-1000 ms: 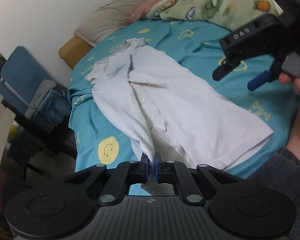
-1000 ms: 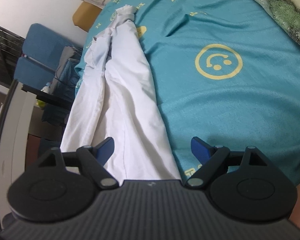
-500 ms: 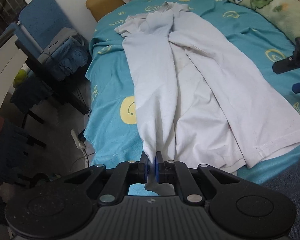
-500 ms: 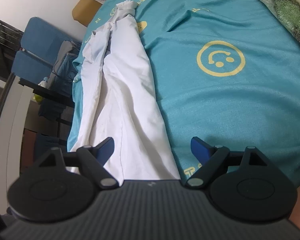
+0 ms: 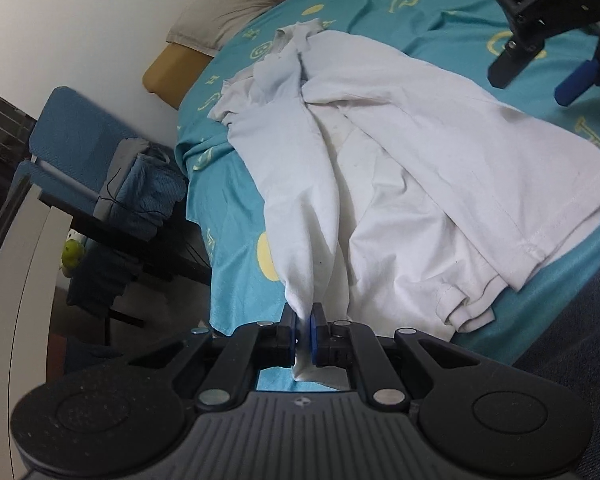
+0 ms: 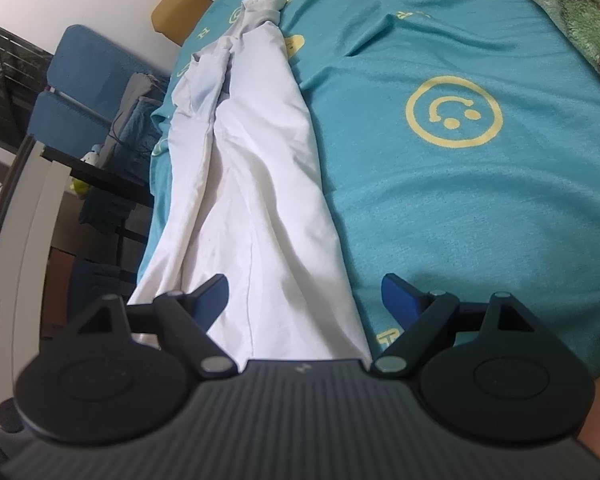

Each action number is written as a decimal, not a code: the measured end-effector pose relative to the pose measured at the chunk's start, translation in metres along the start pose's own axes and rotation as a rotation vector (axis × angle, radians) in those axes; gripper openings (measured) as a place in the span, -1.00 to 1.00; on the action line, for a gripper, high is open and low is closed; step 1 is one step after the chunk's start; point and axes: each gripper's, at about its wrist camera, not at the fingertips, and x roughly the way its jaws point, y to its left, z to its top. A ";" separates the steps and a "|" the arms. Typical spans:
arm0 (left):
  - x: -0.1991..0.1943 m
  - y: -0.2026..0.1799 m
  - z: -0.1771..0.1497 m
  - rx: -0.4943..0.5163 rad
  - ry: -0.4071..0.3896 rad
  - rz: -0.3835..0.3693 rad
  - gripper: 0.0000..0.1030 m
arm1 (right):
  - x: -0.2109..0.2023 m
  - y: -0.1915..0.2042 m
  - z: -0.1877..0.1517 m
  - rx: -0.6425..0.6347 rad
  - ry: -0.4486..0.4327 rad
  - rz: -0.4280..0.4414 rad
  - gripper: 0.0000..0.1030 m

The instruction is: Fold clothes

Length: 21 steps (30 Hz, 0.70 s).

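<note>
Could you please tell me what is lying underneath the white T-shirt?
The white T-shirt lies on the teal bedsheet with yellow smiley prints; one yellow print pokes out at its edge. Whatever else is beneath the shirt is covered.

You can read "DAS" in white capitals on the black body of the right gripper. On the teal bedsheet, yellow smiley faces and scattered yellow letters show, "H" and "T" among them.
</note>
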 end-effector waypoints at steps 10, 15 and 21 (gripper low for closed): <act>0.003 0.011 0.013 -0.080 -0.019 -0.108 -0.87 | 0.000 -0.002 0.000 0.002 -0.010 -0.003 0.66; 0.009 0.008 0.023 -0.115 -0.022 -0.448 -0.74 | -0.003 -0.004 0.000 0.003 -0.024 0.013 0.65; 0.050 0.053 0.006 -0.476 0.054 -0.689 0.32 | 0.001 -0.010 -0.003 0.033 0.004 0.016 0.63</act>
